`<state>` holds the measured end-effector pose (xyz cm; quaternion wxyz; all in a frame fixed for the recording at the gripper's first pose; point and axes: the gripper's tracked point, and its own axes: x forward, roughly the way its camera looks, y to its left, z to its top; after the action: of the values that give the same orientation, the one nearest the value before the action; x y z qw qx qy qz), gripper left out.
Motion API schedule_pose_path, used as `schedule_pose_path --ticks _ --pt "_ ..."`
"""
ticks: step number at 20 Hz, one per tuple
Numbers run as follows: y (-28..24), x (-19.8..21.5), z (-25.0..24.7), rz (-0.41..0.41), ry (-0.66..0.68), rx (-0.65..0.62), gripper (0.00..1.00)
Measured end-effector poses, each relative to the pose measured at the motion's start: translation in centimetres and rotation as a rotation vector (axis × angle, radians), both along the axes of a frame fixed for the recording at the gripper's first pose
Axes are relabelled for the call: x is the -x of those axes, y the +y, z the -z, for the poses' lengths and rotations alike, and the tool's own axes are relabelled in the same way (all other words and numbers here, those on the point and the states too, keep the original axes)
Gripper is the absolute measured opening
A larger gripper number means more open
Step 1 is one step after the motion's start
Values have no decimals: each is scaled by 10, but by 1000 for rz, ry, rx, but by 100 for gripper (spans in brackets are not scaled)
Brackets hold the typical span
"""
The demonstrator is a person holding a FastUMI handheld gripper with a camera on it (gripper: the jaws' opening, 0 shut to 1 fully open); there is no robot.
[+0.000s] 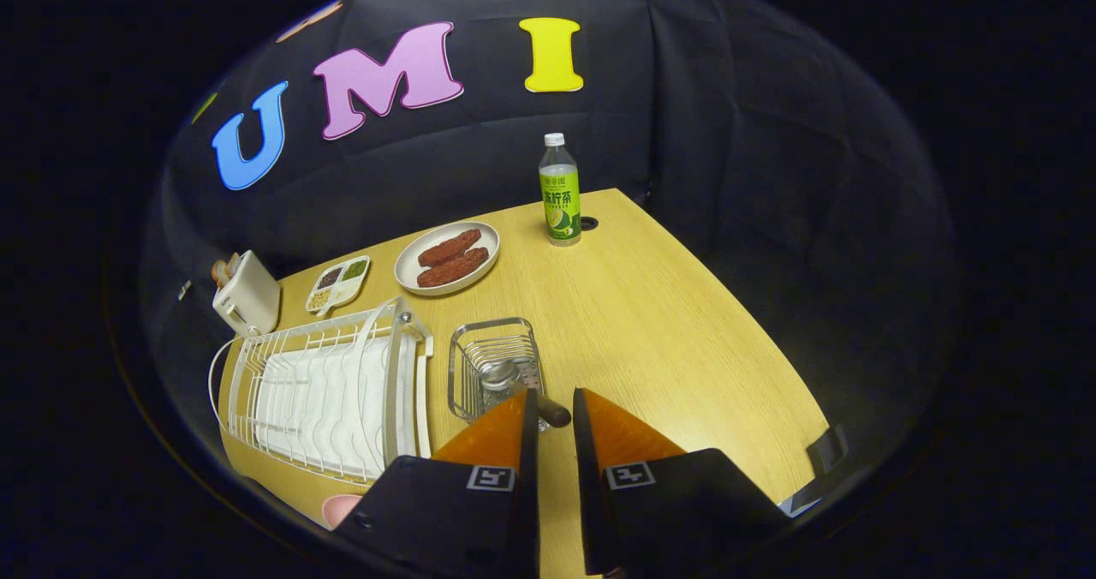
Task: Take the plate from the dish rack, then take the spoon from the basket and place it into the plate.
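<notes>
A spoon with a shiny metal bowl and a dark handle lies tilted in the wire basket. The handle's end sticks out over the basket's near rim, between my fingertips. My gripper is shut on that handle, with both fingers pressing on it. The white dish rack stands left of the basket and holds no plate. A pink plate edge peeks out on the table in front of the rack, mostly hidden by the gripper body.
Beyond the basket sits a white plate with sausages, then a small divided dish and a toaster to its left. A green-labelled bottle stands at the far table edge. Bare wooden tabletop stretches right of the basket.
</notes>
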<state>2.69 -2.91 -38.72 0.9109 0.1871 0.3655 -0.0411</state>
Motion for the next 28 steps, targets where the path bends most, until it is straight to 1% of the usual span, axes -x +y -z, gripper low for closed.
schedule_pose_path --ticks 3,7,10,12,15,16,17,18,21,24,28 --pt "4 -8 8 -55 9 40 28" --pt "8 -9 8 -86 0 49 28" --pt "29 -7 0 -141 -31 7 27" --pt "46 -8 -4 -192 -58 -8 24" --pt "55 -7 12 -234 -14 40 23" --pt "53 -13 7 -220 -34 49 24" --pt "52 -14 12 -219 -23 56 23" --pt "51 -9 9 -212 -22 52 18" --pt "51 -10 10 -234 -37 66 13" --pt "41 -16 -5 -209 -64 67 13" --pt "23 -26 -39 -189 -117 100 13"
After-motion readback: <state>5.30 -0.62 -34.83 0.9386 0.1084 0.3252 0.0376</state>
